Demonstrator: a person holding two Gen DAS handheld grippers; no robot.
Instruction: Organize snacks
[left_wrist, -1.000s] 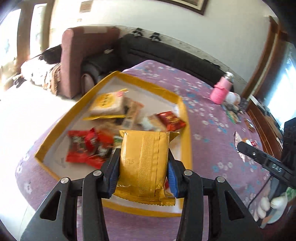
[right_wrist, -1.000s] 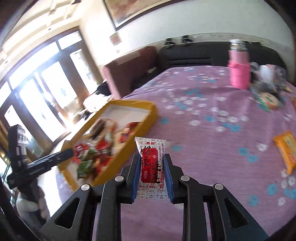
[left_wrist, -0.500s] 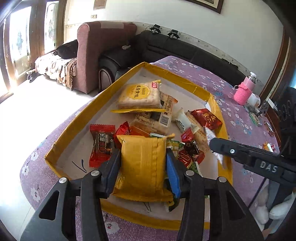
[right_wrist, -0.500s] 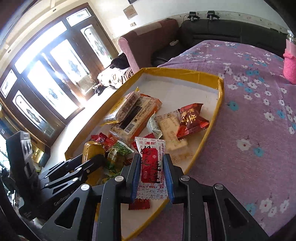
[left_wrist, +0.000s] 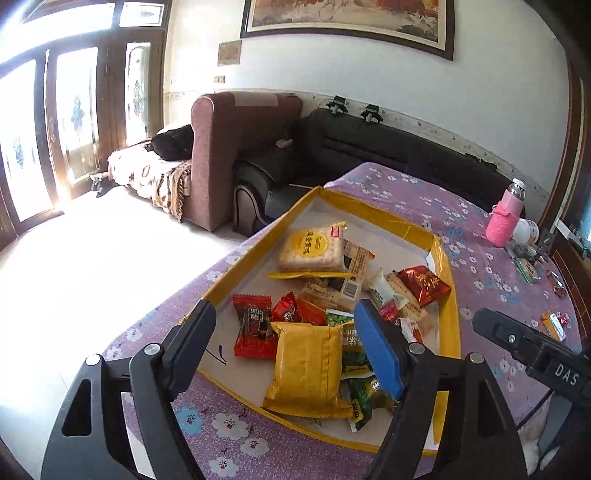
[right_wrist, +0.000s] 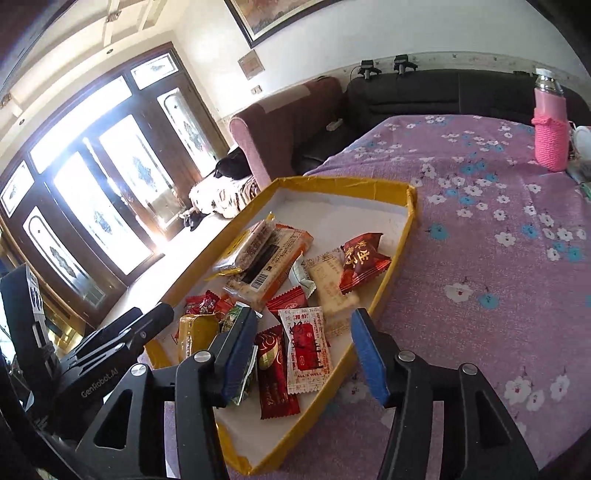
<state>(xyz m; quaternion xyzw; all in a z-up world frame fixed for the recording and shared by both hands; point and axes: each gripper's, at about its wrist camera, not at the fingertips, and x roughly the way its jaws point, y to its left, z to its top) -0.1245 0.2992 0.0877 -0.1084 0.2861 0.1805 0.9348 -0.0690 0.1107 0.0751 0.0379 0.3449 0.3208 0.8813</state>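
Releasing was the step in hand: the left gripper (left_wrist: 286, 347) had just been opening, its jaws wide and clear of the gold foil snack packet (left_wrist: 306, 369) lying in the yellow-rimmed shallow cardboard tray (left_wrist: 448, 295) at six o'clock. The right gripper (right_wrist: 303, 354) had likewise just been opening, jaws apart around the white-and-red sachet (right_wrist: 306, 350) marked "ALL'S WELL", which rested in the tray. Next, likely, both should pull back and fetch the orange packet (left_wrist: 553, 325) on the purple flowered bench (left_wrist: 480, 221) at three o'clock.

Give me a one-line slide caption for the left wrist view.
Left tongs just opened, gold packet released among snacks in yellow-rimmed tray.
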